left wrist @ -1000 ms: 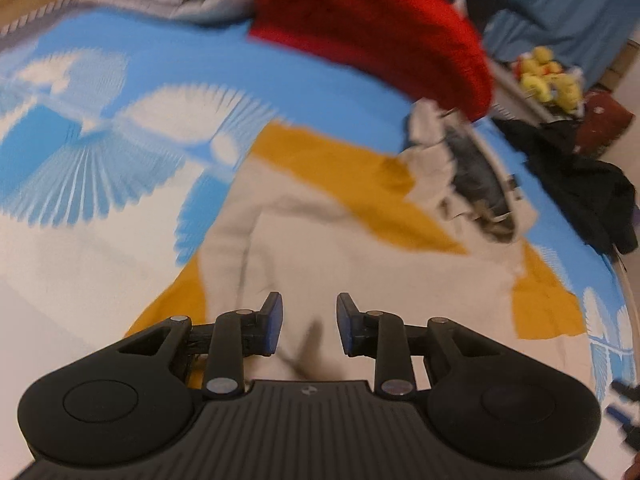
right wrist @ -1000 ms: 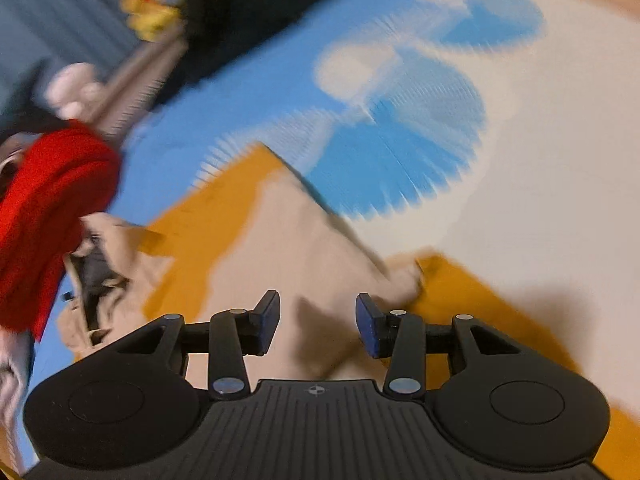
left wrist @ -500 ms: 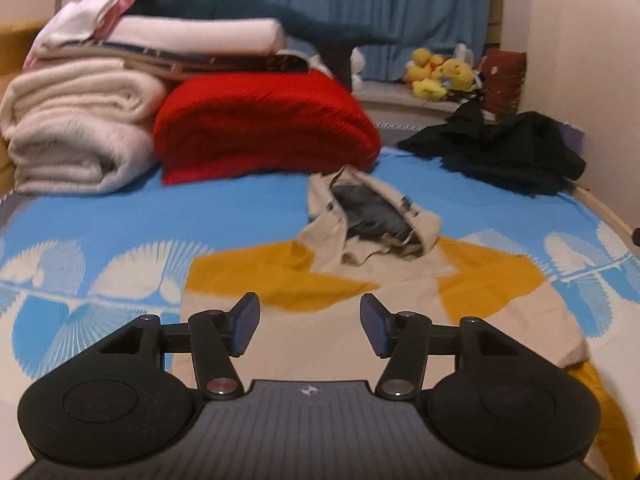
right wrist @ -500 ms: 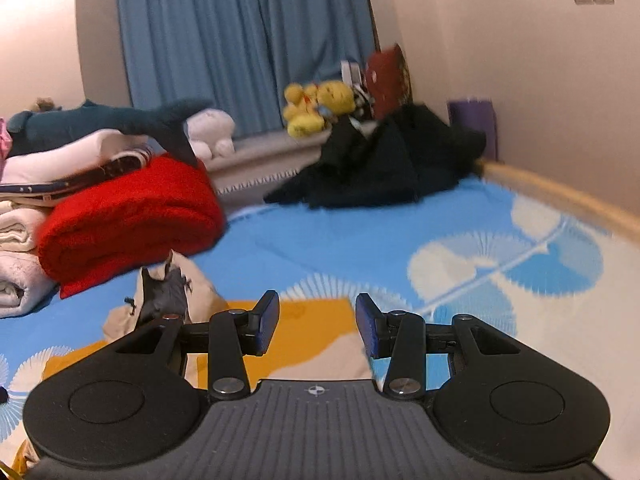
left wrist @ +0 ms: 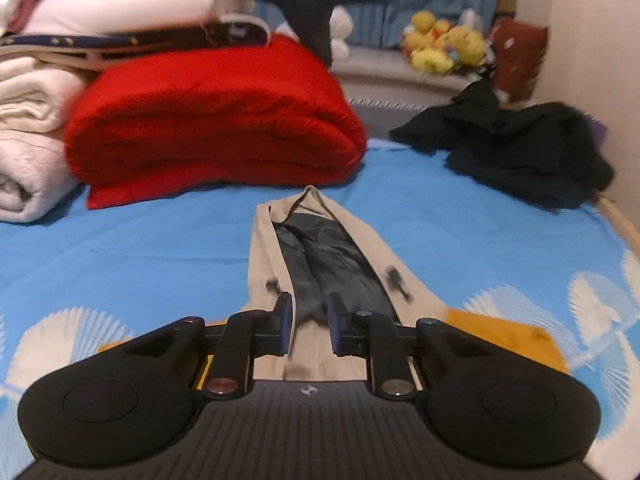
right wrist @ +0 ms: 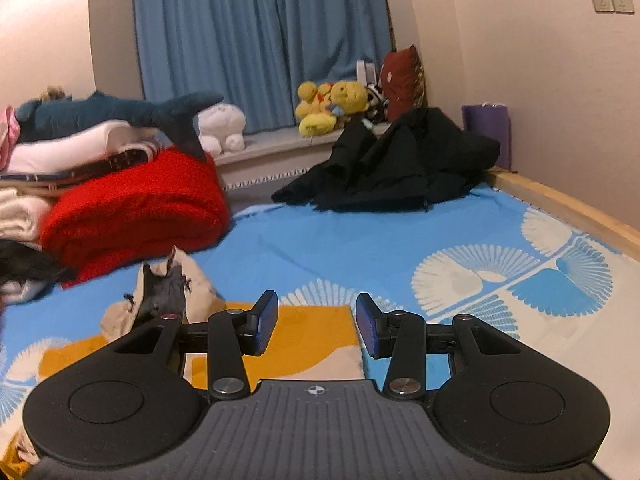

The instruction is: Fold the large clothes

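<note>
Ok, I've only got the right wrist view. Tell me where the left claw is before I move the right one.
Observer: The left claw is at the base of the hoodie's hood, jaws narrow, having just been closing.
Operator: Say what's between them.
Observer: The hood's dark lining and beige collar edge. I cannot tell whether the pads pinch them.
Operator: Give me the hood's lie.
Observer: Spread out lining-up, its tip toward the red blanket.
</note>
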`<state>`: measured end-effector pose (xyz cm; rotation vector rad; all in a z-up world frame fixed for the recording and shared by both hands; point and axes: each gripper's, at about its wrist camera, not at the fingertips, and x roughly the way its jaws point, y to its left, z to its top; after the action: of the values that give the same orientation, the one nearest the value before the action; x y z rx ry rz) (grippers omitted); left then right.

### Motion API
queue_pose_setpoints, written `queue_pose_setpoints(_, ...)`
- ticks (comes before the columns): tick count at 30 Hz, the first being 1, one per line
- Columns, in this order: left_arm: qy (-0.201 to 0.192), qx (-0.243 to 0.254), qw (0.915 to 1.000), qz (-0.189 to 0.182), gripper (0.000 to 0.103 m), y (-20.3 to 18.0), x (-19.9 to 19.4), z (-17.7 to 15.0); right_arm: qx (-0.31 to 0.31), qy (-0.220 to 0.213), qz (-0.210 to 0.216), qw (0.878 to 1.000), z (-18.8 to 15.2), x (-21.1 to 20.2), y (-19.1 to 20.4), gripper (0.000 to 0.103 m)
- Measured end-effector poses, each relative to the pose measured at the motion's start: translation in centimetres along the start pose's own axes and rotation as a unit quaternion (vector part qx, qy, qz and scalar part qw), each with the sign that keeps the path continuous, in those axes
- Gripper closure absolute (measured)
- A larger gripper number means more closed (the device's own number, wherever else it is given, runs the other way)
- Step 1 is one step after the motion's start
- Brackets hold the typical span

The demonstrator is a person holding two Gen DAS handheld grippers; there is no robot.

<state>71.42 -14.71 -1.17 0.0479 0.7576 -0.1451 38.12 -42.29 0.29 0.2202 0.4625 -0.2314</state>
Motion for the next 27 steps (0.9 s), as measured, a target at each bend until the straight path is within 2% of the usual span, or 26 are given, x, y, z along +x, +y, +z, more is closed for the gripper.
queue_pose_setpoints(4,0.005,-0.016,0.9993,0.034,0.079,1.0,7.9,3.4,-0.009,0.037,-0.015,0.999,-0.5,1.4,0.5,0.060)
queue_pose_setpoints(7,0.004,-0.041,0.9971,0.063,0.066,2.1,12.8,4.3,-0.010,0.057,-0.022,0.998,-0.8,2.3,0.4,0.078)
queue_pose_setpoints(9,0.012,-0.051,0.9954,0.080,0.061,2.6,15.6,4.5,-0.008,0.068,-0.021,0.997,-1.0,2.8,0.2,0.098)
queue_pose_setpoints(14,0.010,-0.034,0.9942,0.102,0.061,2.7,20.2,5.4,-0.021,0.085,-0.016,0.996,-1.6,3.6,0.5,0.099)
queue_pose_setpoints(15,0.011,-0.027,0.9944,0.101,0.063,2.5,20.7,5.6,-0.019,0.088,-0.017,0.996,-1.7,3.8,0.6,0.099)
queue_pose_setpoints(16,0.018,-0.014,0.9940,0.107,0.073,2.2,21.3,5.6,-0.012,0.092,-0.016,0.996,-1.8,4.0,0.6,0.099)
queue_pose_setpoints(17,0.032,0.005,0.9923,0.120,0.097,1.8,21.9,5.5,-0.005,0.096,-0.013,0.995,-1.9,4.2,0.6,0.099)
queue_pose_setpoints(18,0.048,0.024,0.9898,0.132,0.100,1.5,22.3,5.5,0.002,0.102,-0.011,0.995,-2.0,4.4,0.7,0.099)
queue_pose_setpoints(20,0.038,0.046,0.9900,0.128,0.101,1.1,21.0,5.4,0.001,0.105,-0.010,0.994,-2.0,4.5,0.8,0.099)
queue_pose_setpoints(22,-0.004,0.066,0.9937,0.091,0.101,0.5,17.2,5.1,-0.003,0.103,-0.012,0.995,-1.9,4.4,0.7,0.099)
queue_pose_setpoints(25,-0.068,0.092,0.9931,0.022,0.101,0.4,8.1,3.0,0.024,0.100,-0.013,0.995,-1.3,4.2,0.2,0.099)
queue_pose_setpoints(27,-0.113,0.135,0.9842,-0.014,0.101,0.4,1.0,-0.3,0.039,0.094,-0.007,0.995,-0.8,3.9,0.1,0.099)
